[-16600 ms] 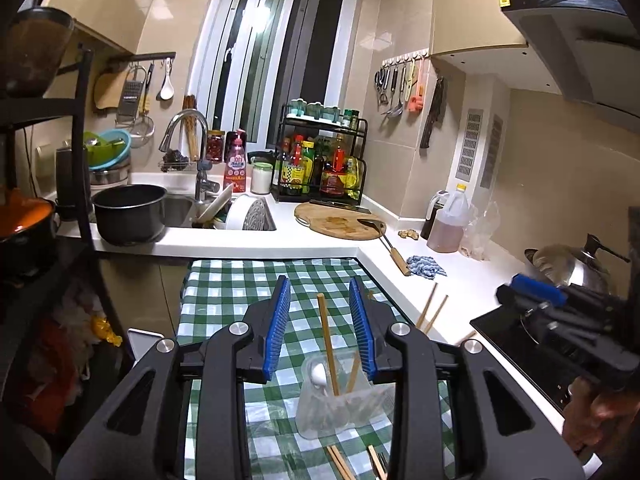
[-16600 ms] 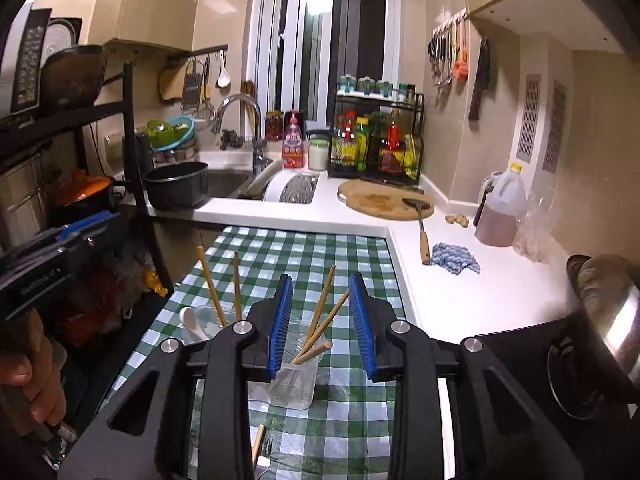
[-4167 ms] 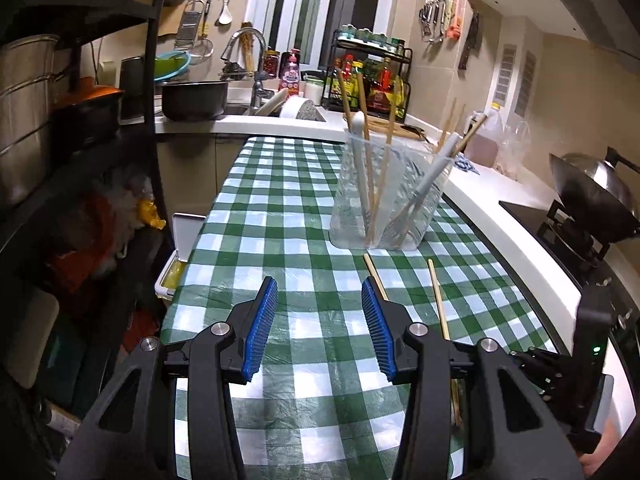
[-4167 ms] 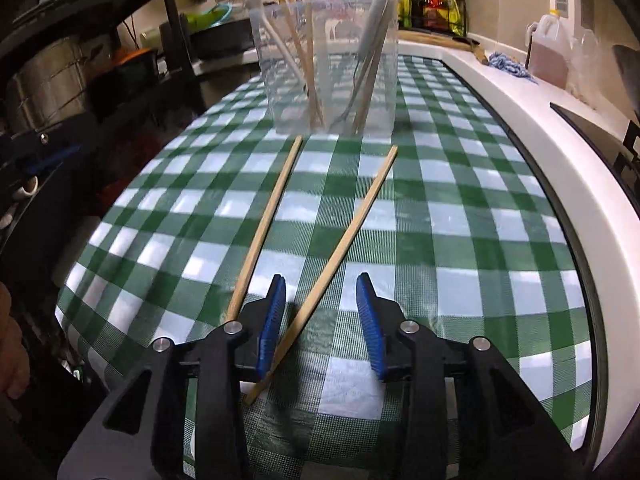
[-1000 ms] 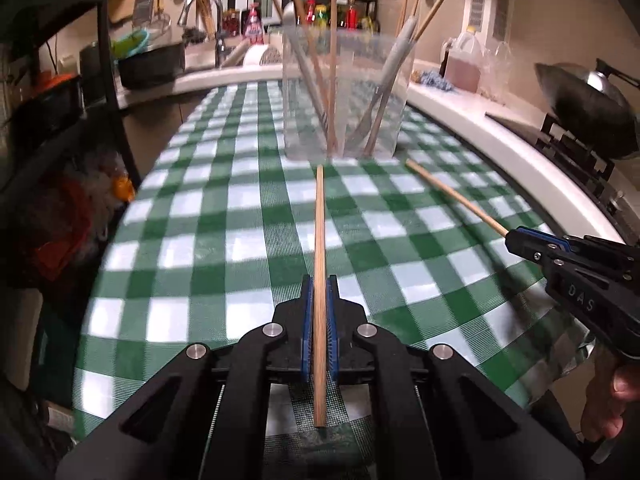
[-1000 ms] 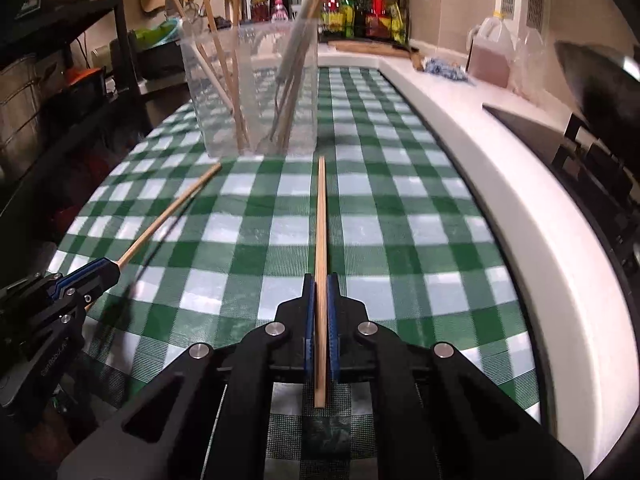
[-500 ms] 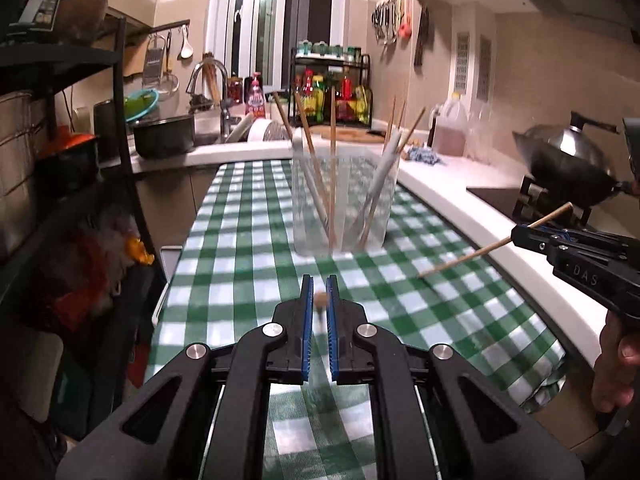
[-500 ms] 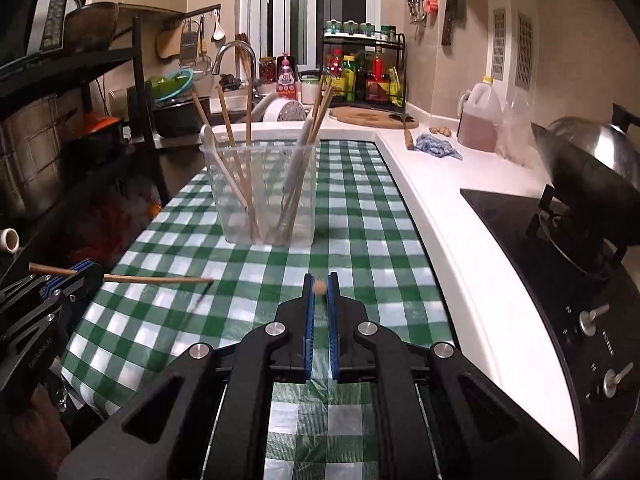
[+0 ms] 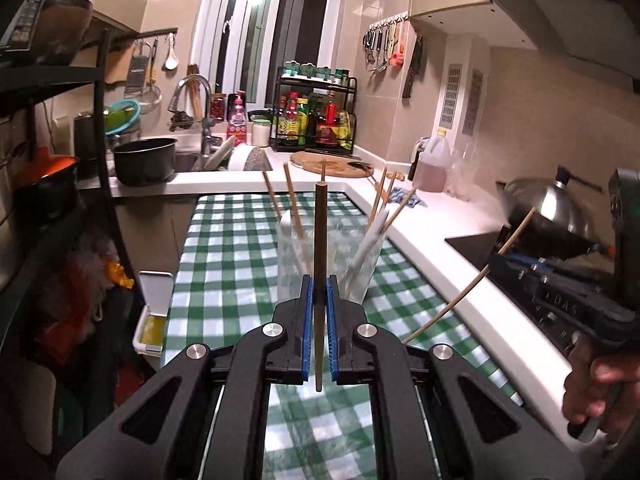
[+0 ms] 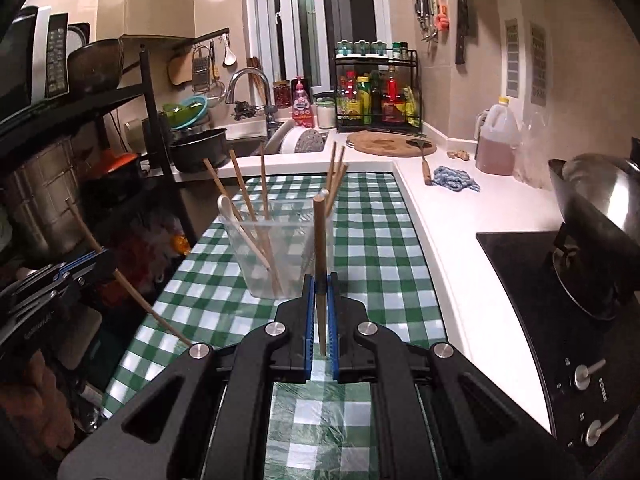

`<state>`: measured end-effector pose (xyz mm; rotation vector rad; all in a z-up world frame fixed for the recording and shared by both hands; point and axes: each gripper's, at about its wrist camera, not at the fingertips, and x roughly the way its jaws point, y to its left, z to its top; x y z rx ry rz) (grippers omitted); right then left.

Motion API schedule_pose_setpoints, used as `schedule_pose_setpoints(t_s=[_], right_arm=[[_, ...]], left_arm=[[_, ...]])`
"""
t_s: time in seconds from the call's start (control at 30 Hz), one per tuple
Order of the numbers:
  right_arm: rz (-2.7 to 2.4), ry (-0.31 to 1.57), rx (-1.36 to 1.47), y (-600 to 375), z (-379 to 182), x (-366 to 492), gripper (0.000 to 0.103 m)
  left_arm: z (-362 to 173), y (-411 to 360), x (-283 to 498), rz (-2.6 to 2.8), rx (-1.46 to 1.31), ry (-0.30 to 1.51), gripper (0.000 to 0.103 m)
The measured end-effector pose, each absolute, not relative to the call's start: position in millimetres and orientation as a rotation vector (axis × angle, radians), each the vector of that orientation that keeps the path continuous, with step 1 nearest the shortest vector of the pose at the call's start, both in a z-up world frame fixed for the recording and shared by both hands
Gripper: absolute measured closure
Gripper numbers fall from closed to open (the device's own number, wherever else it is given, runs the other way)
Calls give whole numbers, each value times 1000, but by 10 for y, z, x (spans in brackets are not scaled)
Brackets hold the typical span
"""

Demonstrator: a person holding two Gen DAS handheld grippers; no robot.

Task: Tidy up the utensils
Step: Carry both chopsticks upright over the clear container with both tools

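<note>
My left gripper [image 9: 319, 282] is shut on a wooden chopstick [image 9: 320, 232] that stands up between the blue pads, above the green checked tablecloth [image 9: 224, 248]. Behind it is the clear plastic cup [image 9: 360, 260] with several chopsticks and a white spoon in it. My right gripper [image 10: 319, 280] is shut on a second chopstick [image 10: 319, 236], which also points upward in front of the cup [image 10: 276, 256]. Each gripper appears in the other's view with its stick slanting: the right gripper [image 9: 500, 264] at the right edge, the left gripper [image 10: 100, 260] at the left edge.
A wok [image 10: 592, 216] sits on the black stove at the right. A white counter [image 10: 460, 208] runs along the table's right side. A black shelf rack [image 10: 152, 128] with pots stands to the left. A person's hand [image 9: 600, 384] grips the right tool's handle.
Both grippers have lifted up from the tablecloth with their chopsticks. The sticks, flat on the cloth a second ago, now point upward, and the cup is seen from higher.
</note>
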<state>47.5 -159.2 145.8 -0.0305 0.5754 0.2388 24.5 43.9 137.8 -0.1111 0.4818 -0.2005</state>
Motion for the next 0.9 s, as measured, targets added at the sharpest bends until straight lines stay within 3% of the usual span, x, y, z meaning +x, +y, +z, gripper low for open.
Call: schedule_pose_setpoints(t_s=[0.47,0.63,0.9], right_arm=[[322,520,-86,-1222,2603,1071,97],[312,513,-118,-1046,2723,1379,97],[299,613,-137,-877,2296,1829,97]], left_arm=[[2538,684,1066,-217,-146,415,97],[2467,734,1422,-234,-187,417,97],[1998,629,1895,-238,-156,540,97]])
